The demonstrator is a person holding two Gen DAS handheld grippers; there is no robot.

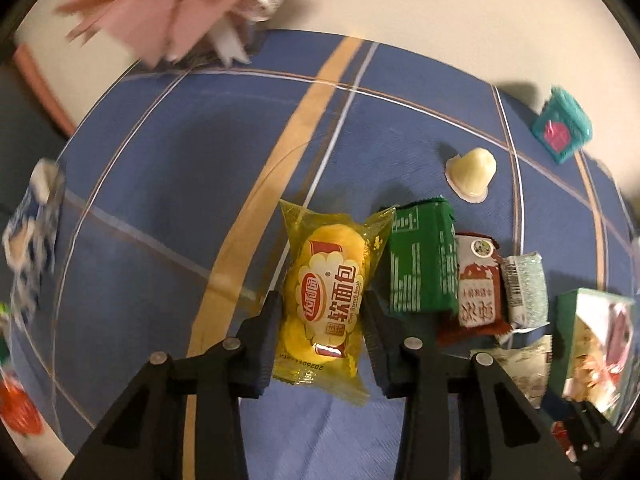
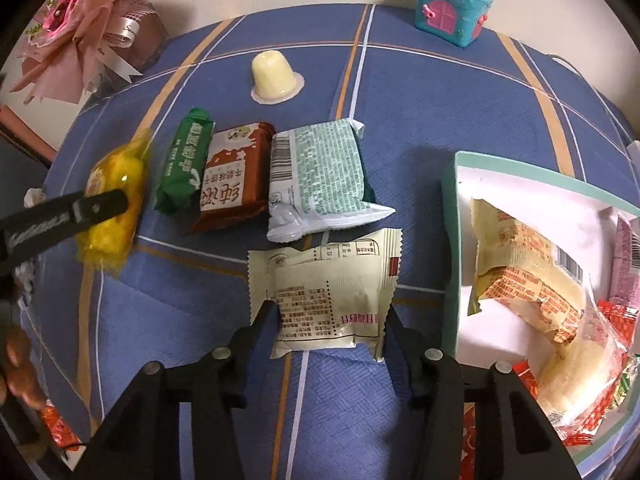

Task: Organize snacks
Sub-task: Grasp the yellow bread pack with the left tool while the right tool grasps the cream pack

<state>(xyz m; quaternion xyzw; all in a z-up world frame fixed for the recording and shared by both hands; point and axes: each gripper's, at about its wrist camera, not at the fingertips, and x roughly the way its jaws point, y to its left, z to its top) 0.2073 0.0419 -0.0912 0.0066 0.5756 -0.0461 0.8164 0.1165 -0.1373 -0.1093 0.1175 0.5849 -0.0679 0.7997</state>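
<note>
A yellow soft-bread packet (image 1: pixel 324 280) lies lengthwise between the fingers of my left gripper (image 1: pixel 324 320), which is shut on its sides. From the right wrist the same packet (image 2: pixel 116 184) shows at the left, with a black finger (image 2: pixel 100 204) across it. My right gripper (image 2: pixel 328 316) points down at a cream packet (image 2: pixel 324 280) lying printed side up on the blue checked cloth (image 2: pixel 360 92). Its pads touch both side edges of that packet. A teal-rimmed white box (image 2: pixel 452 240) to the right holds several wrapped snacks.
A green packet (image 2: pixel 184 160), a brown packet (image 2: pixel 232 176) and a white-green packet (image 2: pixel 316 176) lie in a row between the grippers. Behind them stand a pale jelly cup (image 2: pixel 274 74) and a teal toy house (image 2: pixel 452 8). A pink bouquet (image 2: pixel 92 20) fills the far left corner.
</note>
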